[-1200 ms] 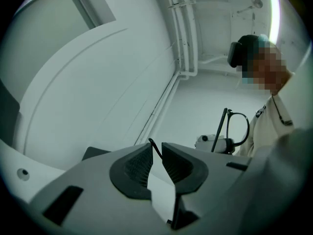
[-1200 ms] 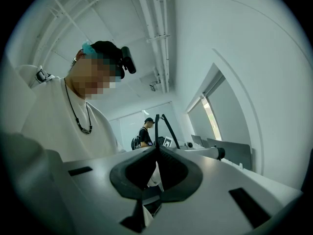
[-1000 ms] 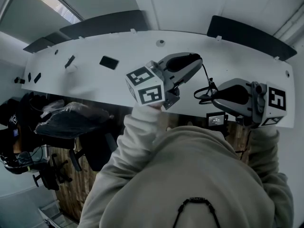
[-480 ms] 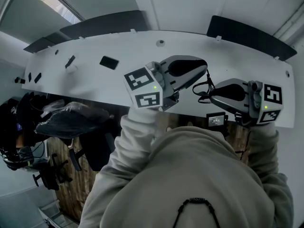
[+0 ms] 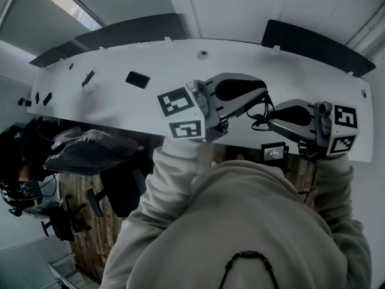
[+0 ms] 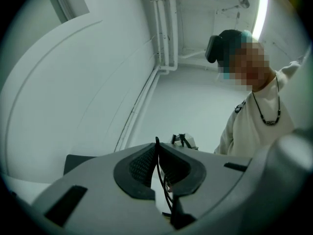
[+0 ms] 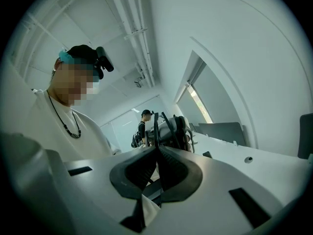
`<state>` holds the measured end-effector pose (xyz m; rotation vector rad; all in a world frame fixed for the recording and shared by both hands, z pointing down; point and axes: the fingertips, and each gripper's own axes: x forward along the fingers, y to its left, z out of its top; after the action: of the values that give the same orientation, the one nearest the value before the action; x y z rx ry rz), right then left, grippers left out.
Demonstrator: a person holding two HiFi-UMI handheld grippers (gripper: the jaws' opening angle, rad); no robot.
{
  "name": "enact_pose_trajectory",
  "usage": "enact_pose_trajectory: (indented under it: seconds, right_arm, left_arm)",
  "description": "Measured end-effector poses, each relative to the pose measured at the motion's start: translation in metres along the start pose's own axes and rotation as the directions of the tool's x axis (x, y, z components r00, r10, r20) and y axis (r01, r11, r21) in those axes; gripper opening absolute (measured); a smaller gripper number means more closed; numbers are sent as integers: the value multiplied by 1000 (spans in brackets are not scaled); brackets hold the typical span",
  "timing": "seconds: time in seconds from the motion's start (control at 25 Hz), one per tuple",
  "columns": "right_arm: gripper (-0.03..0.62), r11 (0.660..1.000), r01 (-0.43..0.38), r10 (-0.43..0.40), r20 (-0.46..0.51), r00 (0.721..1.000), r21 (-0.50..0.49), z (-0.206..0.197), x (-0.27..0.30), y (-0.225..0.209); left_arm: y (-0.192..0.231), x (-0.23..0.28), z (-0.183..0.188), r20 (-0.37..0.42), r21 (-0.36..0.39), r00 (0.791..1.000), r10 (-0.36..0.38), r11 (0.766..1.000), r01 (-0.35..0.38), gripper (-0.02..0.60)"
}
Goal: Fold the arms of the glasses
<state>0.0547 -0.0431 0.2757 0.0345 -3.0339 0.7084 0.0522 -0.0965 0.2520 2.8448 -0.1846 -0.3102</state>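
Thin black-framed glasses (image 5: 262,109) hang in the air between my two grippers, above the white table's (image 5: 150,104) front edge. My left gripper (image 5: 263,96) reaches in from the left and is shut on a thin black arm of the glasses (image 6: 157,150), which runs up between its pads (image 6: 142,165). My right gripper (image 5: 270,123) faces it from the right and is shut on another thin black part of the glasses (image 7: 156,126). The two grippers' tips nearly meet. Most of the frame is hidden behind the jaws in both gripper views.
A flat black object (image 5: 138,79) and small dark items lie on the table to the left. A small screen device (image 5: 274,152) sits below the table edge. An office chair (image 5: 90,155) stands at lower left. Another person (image 7: 142,127) stands far off.
My left gripper moved right toward the right gripper, rolled a little, and closed its jaws on the glasses arm. The right gripper stayed almost in place.
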Motion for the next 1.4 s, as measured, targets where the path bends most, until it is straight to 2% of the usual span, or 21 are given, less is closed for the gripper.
enact_pose_trajectory:
  seconds: [0.36,0.56,0.68,0.76,0.84,0.92,1.04,1.16,1.4]
  right_arm:
    - [38,1000,-10,10,-4,1000,20,3,3,-8]
    - [38,999,-23,23,4,1000,32,2,4,-5]
    - [38,999,-33,33,8,999,26,8,4,-7]
    - [38,999,-29,29,6,1000,29,8,3,-9]
    - [38,999,-6,6,2,1000,40,8,2,-17]
    - [38,999,24,-23,-13,1000,46,6,0,-25]
    - [38,997,60,-58,-54,997,37,-2,-2,-32]
    - [38,994,105,-102,-115,988,13,-12,-5,-39]
    - [38,983,181,-182,-208,961,-27,-30,-7,-67]
  left_arm:
    - [5,-5,1,27,-80,998,-63,995,65,20]
    - [-1,-7,2,45,-61,996,-71,995,73,20]
    - [3,-7,6,64,-86,995,-73,993,78,21]
    - [7,-6,5,64,-85,997,-49,995,54,21]
    - [15,-7,5,60,-49,998,12,999,-9,26]
    - [24,-12,3,66,-24,996,65,998,-64,71]
    - [30,-20,4,97,-41,990,103,994,-99,103]
    - [34,-25,8,122,-46,983,134,991,-129,211]
    - [48,-35,2,124,-38,970,211,978,-207,200]
